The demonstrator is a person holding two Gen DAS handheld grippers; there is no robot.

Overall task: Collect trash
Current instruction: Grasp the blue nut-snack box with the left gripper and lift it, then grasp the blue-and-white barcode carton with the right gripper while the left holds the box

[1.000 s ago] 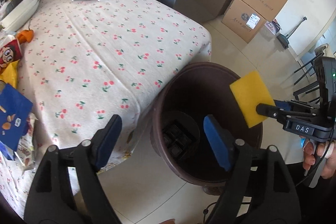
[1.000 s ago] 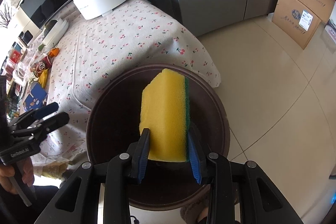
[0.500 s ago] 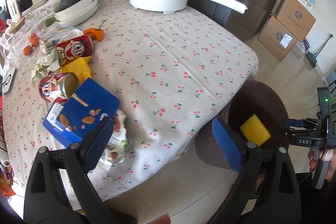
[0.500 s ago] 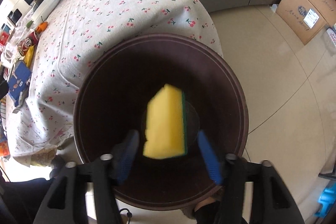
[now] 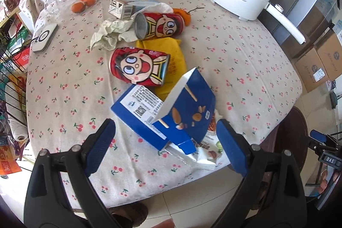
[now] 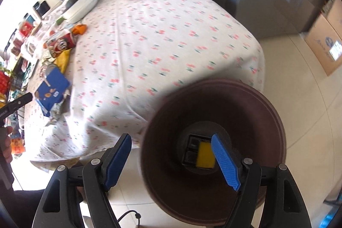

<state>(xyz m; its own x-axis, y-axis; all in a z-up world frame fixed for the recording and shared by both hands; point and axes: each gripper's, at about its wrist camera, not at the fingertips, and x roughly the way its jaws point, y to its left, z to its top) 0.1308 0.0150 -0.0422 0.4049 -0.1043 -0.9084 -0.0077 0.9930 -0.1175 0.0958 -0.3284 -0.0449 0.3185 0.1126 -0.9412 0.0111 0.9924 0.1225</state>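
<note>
l hand-held gripper (image 5: pixel 165 143) jaws wide apart, empty, now over blue snack box (image 5: pixel 168 109) by counter (image 5: pixel 245 61) edge, was over bin | r hand-held gripper (image 6: pixel 171 160) jaws opening, nothing btwn; sponge (image 6: pixel 205 157) dropped, lies at bin (image 6: pixel 275 119) bottom = 1 item done, cans + wrappers left | cherry-print cloth, tile floor

The left gripper (image 5: pixel 164 146) points steeply down with its jaws spread wide and nothing between them, while the right gripper (image 6: pixel 171 161), also angled down, is opening, empty.
</note>
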